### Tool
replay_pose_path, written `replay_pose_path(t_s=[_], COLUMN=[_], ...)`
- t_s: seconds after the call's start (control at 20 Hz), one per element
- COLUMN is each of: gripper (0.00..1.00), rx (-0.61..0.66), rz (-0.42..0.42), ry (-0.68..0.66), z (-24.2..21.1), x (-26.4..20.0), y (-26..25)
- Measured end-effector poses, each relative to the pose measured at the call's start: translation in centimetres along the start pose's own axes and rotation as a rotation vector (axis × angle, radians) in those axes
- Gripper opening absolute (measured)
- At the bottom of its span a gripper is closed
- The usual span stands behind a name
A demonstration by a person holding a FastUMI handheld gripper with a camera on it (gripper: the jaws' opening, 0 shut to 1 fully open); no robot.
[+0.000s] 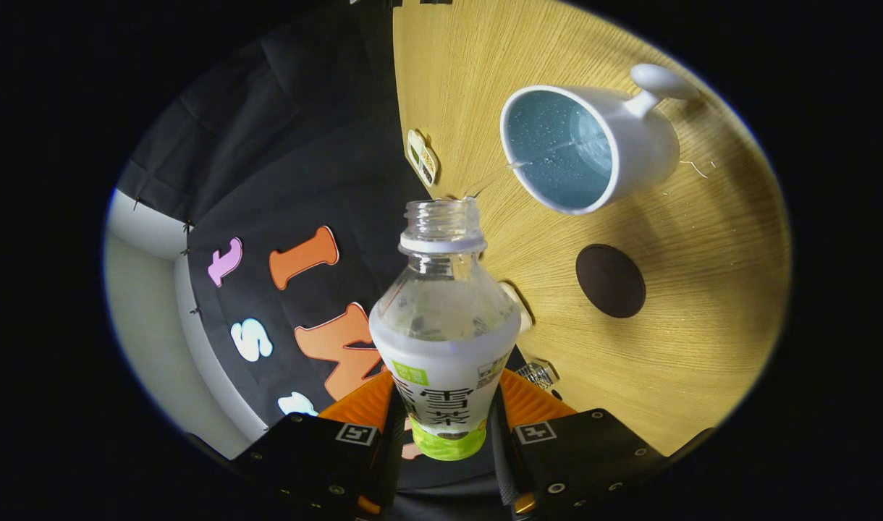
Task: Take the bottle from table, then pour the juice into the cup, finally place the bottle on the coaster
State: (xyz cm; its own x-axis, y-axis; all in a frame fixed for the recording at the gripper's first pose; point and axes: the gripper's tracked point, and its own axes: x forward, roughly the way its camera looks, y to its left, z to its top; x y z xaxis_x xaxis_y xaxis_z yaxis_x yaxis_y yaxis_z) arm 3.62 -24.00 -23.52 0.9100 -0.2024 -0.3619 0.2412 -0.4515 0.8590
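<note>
My gripper (445, 427) is shut on a clear plastic bottle (441, 318) with a white and green label, held between both fingers (362, 416) with its cap off. The whole view is rolled sideways, so the bottle is tipped over. A thin stream of clear liquid (514, 168) runs from the bottle's open mouth (441, 213) into the white mug (593, 141). The mug has a pale blue inside and a handle on its far side, and stands on the wooden table (687, 325) beyond the bottle. A dark round coaster (610, 281) lies on the table beside the mug, nearer my fingers.
Small tags (422, 155) sit along the table's edge where it meets the black cloth wall. A small clear object (537, 374) lies by the edge close to my right finger. A few drops or streaks (695, 168) mark the wood past the mug.
</note>
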Motion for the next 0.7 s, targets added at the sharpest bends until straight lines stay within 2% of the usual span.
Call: replay_pose_path(t_s=[0.7], gripper=[0.54], rx=[0.079], rz=[0.017], ry=[-0.001], z=[0.6], x=[-0.2], y=[1.1])
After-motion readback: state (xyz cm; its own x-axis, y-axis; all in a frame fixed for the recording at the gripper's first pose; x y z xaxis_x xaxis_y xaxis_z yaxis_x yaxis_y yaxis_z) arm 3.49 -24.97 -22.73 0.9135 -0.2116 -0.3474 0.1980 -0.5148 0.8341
